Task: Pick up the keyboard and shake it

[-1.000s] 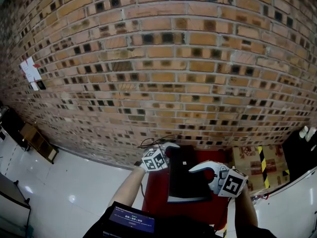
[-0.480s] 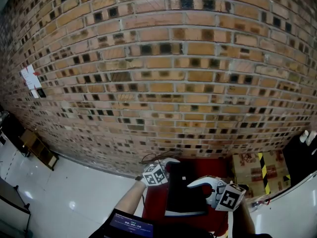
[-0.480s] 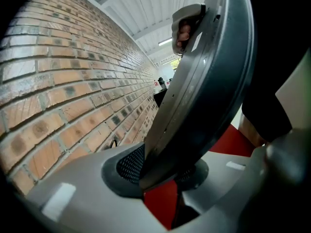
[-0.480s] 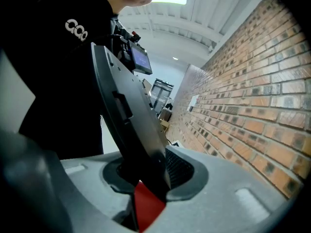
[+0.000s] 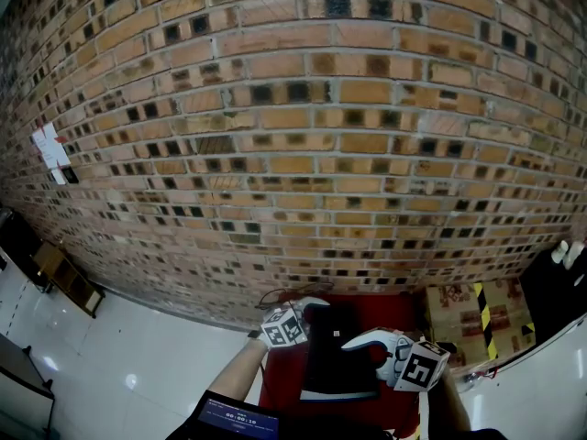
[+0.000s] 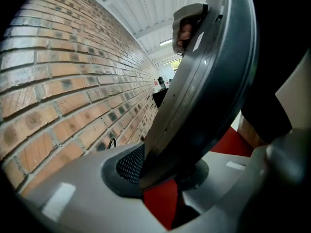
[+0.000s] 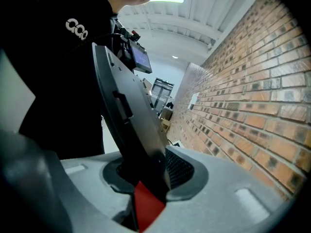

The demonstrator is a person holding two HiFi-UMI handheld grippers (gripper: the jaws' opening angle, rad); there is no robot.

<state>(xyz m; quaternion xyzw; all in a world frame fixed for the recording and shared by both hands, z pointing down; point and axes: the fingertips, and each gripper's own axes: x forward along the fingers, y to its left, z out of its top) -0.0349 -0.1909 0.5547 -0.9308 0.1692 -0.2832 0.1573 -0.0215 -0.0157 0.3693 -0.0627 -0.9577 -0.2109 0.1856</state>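
Note:
A dark keyboard (image 5: 337,356) is held up off the red mat (image 5: 280,383), tilted with its long side running away from me. My left gripper (image 5: 310,312) is shut on its left end, and my right gripper (image 5: 365,345) is shut on its right end. The left gripper view has the keyboard's grey edge (image 6: 209,81) wedged between the pads of the left gripper (image 6: 165,171). In the right gripper view the keyboard's dark underside (image 7: 126,115) stands between the pads of the right gripper (image 7: 146,178). Its keys are hidden.
A brick wall (image 5: 293,154) rises close behind the mat. A cardboard box with yellow-black tape (image 5: 477,314) sits at the right. A black cable (image 5: 280,293) lies at the mat's far edge. White floor (image 5: 138,356) spreads to the left.
The keyboard and both grippers sit a little lower in the head view, which has itself tilted up along the wall. Both grips are unchanged.

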